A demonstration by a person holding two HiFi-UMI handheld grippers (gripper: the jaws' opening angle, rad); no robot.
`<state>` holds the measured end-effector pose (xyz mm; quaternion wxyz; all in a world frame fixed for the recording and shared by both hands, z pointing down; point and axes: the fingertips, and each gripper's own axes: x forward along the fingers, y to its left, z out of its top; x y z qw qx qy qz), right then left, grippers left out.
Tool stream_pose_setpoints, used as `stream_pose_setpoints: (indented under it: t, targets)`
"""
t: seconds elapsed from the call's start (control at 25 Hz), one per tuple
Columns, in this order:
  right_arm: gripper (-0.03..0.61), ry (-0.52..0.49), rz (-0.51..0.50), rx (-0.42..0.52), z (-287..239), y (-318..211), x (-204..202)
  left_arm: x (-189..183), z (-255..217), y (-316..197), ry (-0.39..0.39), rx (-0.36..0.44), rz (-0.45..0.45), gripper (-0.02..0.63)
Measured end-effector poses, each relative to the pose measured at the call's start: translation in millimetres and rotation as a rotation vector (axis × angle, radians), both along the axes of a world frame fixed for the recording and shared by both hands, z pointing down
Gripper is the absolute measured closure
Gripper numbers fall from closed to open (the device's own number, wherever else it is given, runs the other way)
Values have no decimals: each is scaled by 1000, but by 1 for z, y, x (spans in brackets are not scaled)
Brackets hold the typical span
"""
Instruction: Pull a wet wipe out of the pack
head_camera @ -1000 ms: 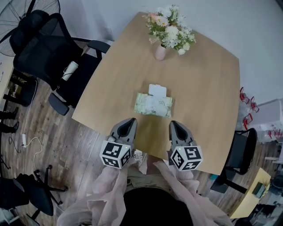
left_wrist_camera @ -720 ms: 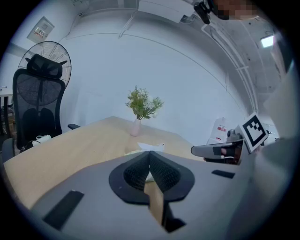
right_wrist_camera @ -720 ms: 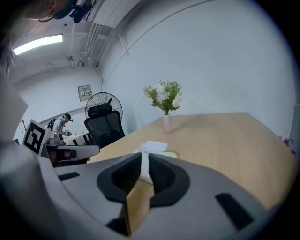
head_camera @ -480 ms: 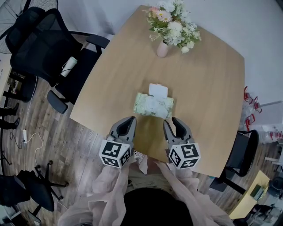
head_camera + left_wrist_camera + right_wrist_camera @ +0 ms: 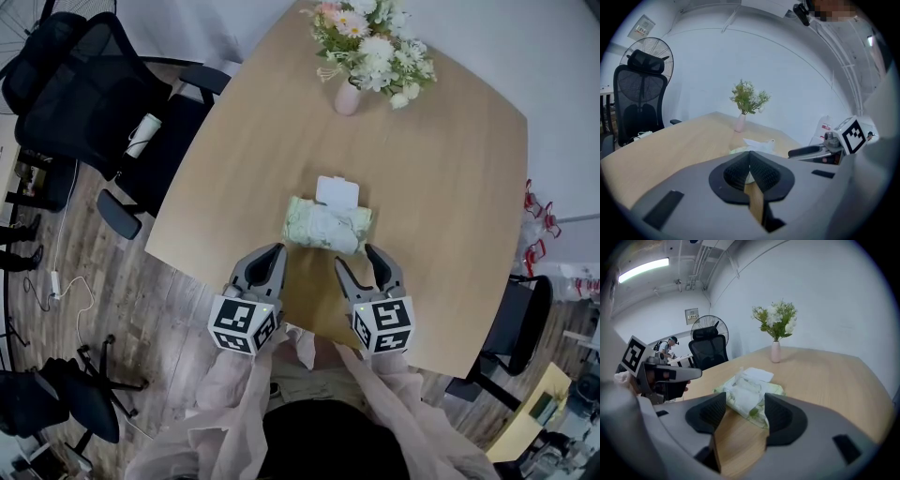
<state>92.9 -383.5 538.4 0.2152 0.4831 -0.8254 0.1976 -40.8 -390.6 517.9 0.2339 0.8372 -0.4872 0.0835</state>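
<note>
A pale green wet wipe pack (image 5: 326, 225) lies in the middle of the wooden table (image 5: 450, 187). Its white lid (image 5: 337, 192) is flipped open toward the far side, and a white wipe (image 5: 743, 394) puffs up from the opening. My right gripper (image 5: 359, 261) hovers just short of the pack's near edge. Its jaws are opening, with nothing between them. In the right gripper view the pack (image 5: 761, 401) sits straight ahead, past the two pads. My left gripper (image 5: 270, 255) is shut and empty, near the table's front edge, left of the pack (image 5: 740, 151).
A pink vase of flowers (image 5: 349, 94) stands at the table's far side. A black office chair (image 5: 84, 94) holding a white bottle (image 5: 142, 134) sits at the left. Another chair (image 5: 520, 319) is at the right. The table's front edge (image 5: 234, 281) runs below the grippers.
The right gripper's jaws have gone from shut to wide apart, and it has moved forward and down toward the pack. The left gripper has edged slightly forward.
</note>
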Motion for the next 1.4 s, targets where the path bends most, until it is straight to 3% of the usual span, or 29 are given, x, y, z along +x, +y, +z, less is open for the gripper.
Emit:
stream_pose_setpoints:
  t: [0.24,0.88,1.4]
  targets:
    - [305,63,-42,-1,9,-8,-8,-4,5,-6,-7,-16,-16,603]
    - [308,107,-86,-7,22,-29,-23,-15,9,-14,-12,-31,-49,603]
    - [407,154,-59,-22,23,-29,-19,-15,9,-11,-15,-32,-39,603]
